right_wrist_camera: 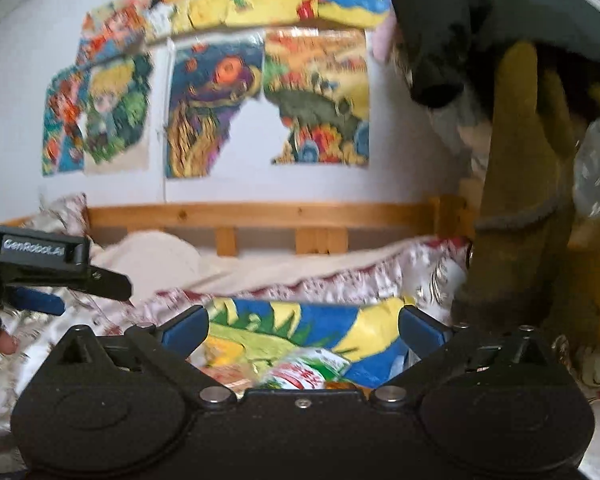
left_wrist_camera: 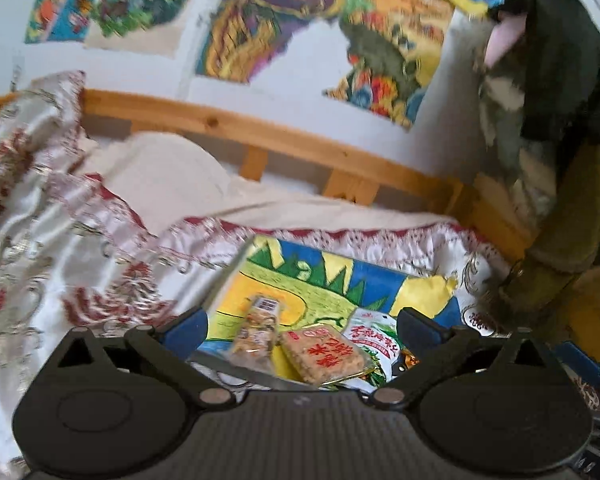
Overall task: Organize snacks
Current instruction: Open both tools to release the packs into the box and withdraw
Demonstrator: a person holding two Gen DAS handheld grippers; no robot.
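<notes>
Three snack packs lie close together on a painted blue, yellow and green sheet [left_wrist_camera: 332, 276]: a long clear packet with a barcode [left_wrist_camera: 256, 330], a square orange rice-cracker pack with red characters [left_wrist_camera: 320, 354] and a white-and-green bag [left_wrist_camera: 374, 340]. My left gripper [left_wrist_camera: 304, 328] hangs above them, open wide, its blue pads touching nothing. My right gripper [right_wrist_camera: 303, 332] is also open and empty over the same sheet [right_wrist_camera: 300, 320], where the snacks [right_wrist_camera: 300, 370] show only as a blur at its base. In the right wrist view, one blue finger [right_wrist_camera: 36, 300] of the left gripper juts in from the left.
The sheet lies on a bed with a white and red embroidered cover [left_wrist_camera: 60, 248], a pale pillow [left_wrist_camera: 160, 168] and a wooden rail [left_wrist_camera: 260, 128]. Torn colourful posters [right_wrist_camera: 216, 108] hang on the wall. A dark and olive plush toy [right_wrist_camera: 520, 184] stands at the right. A person's fingers [right_wrist_camera: 2, 344] show lower left.
</notes>
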